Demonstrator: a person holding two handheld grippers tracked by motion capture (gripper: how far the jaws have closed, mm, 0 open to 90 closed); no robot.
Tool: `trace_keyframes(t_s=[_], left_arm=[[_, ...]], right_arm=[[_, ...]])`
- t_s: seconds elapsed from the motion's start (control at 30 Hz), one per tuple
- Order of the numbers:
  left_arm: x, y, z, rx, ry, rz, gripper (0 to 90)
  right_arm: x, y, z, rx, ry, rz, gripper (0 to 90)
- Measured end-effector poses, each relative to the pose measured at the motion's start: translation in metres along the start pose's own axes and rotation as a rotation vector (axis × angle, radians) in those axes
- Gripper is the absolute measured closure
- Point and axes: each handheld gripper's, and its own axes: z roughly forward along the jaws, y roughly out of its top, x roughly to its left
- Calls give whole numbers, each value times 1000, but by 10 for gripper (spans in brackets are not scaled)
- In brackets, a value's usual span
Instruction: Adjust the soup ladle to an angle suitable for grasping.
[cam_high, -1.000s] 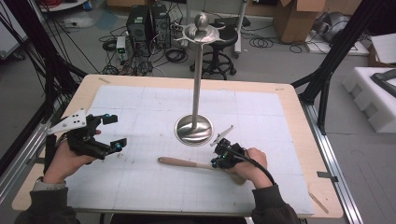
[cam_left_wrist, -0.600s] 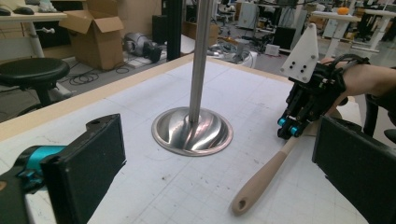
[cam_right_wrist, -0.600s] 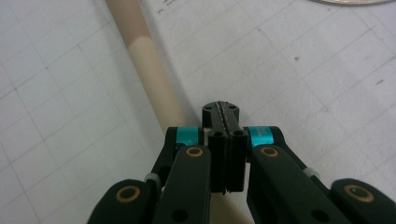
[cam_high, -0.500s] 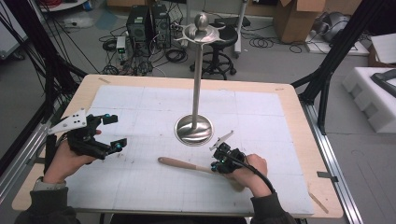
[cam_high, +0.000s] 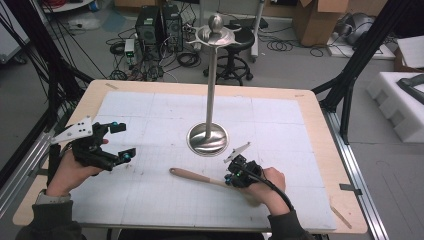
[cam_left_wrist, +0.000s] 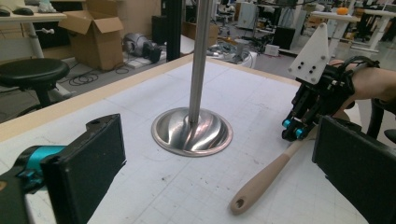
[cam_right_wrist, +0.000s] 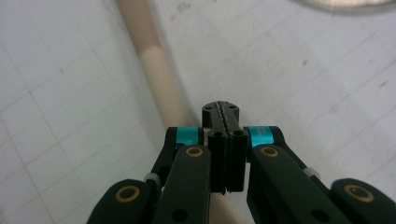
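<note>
The right gripper (cam_high: 231, 177) now sits over the wooden spoon handle (cam_high: 197, 177), a little nearer to the person than half a second ago, and the grey plate on top of it now tilts more toward the metal stand (cam_high: 207, 139). In the right gripper view its two black fingers (cam_right_wrist: 218, 140) are pressed flat together with no gap, and the pale handle runs under and beside them, not between them. So I judge that the fingers are closed on nothing; the grasp of the spoon is not made yet, and they must open before they can take the handle.

The spoon lies flat on the desk (cam_high: 150, 107), in front of the round base of the stand and just apart from it, its end with the small hole pointing toward the left gripper (cam_high: 117, 142). It is in the same place as in the two earlier frames.

The left gripper is held above the left part of the desk, well apart from the spoon, with its fingers (cam_left_wrist: 91, 161) wide open and empty. Its position is the same as one second ago.
</note>
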Motion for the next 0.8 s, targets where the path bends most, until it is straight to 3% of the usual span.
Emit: trace_keyframes(t_s=[0.13,0.2,0.37,0.43,0.6,0.7,0.8], left_arm=[[0,0,-1,-3,1,-3,30],[0,0,-1,-4,0,-2,30],[0,1,-1,-8,-1,-5,30],[0,0,-1,-5,-2,-3,30],[0,0,-1,-2,0,-4,30],[0,1,-1,-4,-2,-4,30],[0,1,-1,-5,-2,-8,30]], right_arm=[[0,6,-12,-49,36,-86,897],[0,10,-18,-75,56,-153,873],[4,18,-24,-66,117,-279,699],[2,20,-25,-60,140,-317,585],[-1,24,-23,-14,93,-371,279],[-1,24,-22,13,70,-381,153],[-3,24,-22,-12,78,-382,112]])
